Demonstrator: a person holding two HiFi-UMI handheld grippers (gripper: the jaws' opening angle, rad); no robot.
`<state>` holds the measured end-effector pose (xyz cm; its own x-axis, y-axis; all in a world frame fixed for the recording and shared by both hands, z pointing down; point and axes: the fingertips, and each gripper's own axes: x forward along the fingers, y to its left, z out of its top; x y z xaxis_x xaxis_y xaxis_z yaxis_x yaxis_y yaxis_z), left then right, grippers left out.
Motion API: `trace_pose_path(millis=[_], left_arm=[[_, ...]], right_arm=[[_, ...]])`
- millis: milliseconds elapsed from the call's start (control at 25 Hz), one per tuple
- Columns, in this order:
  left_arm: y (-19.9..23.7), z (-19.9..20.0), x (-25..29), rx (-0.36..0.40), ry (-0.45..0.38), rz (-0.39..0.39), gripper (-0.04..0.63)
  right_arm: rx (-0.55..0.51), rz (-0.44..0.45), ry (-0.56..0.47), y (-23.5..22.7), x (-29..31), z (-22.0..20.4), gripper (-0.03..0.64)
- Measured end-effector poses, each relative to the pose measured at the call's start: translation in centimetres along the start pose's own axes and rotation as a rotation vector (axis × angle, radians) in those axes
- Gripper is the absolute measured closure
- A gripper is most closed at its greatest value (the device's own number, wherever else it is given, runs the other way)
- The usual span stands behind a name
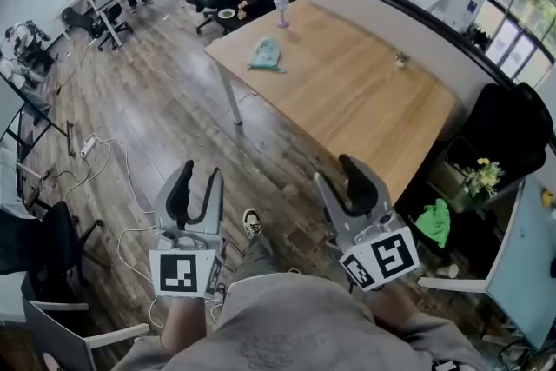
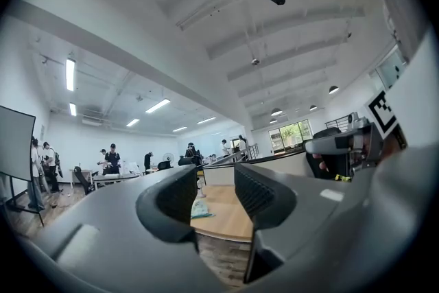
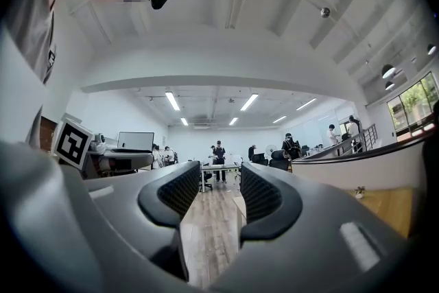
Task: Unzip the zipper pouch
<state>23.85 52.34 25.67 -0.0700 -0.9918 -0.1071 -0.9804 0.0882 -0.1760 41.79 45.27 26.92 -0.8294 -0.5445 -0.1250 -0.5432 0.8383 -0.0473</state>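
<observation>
Hovering over the wood floor (image 1: 156, 100) well short of the table (image 1: 365, 109), my left claw (image 1: 200, 175) has its jaws spread with nothing in the gap, and the right claw (image 1: 334, 171) is spread and empty too. The teal zipper pouch (image 1: 265, 54) lies flat near the far end of the table, well apart from both claws. In the left gripper view it shows way off in the gap between the jaws, nowhere close to either pad.
</observation>
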Motion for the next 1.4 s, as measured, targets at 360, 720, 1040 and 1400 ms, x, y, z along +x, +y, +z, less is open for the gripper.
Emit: trace_pose_path(millis=[360, 720, 1040, 1400], left_arm=[[4.8, -2.6, 5.2, -0.004, 0.039, 0.002, 0.425], [12.4, -5.9, 13.7, -0.012, 0.087, -0.030, 0.425], [20.9, -8.2, 21.8, -0.013, 0.152, -0.073, 0.425], [28.4, -10.6, 27.7, -0.018, 0.145, -0.111, 0.425]], right_arm=[[-0.006, 0.020, 0.055, -1.1, 7.8, -2.0, 0.448], [0.009, 0.005, 0.118, -2.8, 19.2, -4.6, 0.448], [0.007, -0.031, 0.176, -3.6, 30.5, -6.3, 0.448], [-0.030, -0.043, 0.191, -3.3, 40.6, -7.3, 0.448]])
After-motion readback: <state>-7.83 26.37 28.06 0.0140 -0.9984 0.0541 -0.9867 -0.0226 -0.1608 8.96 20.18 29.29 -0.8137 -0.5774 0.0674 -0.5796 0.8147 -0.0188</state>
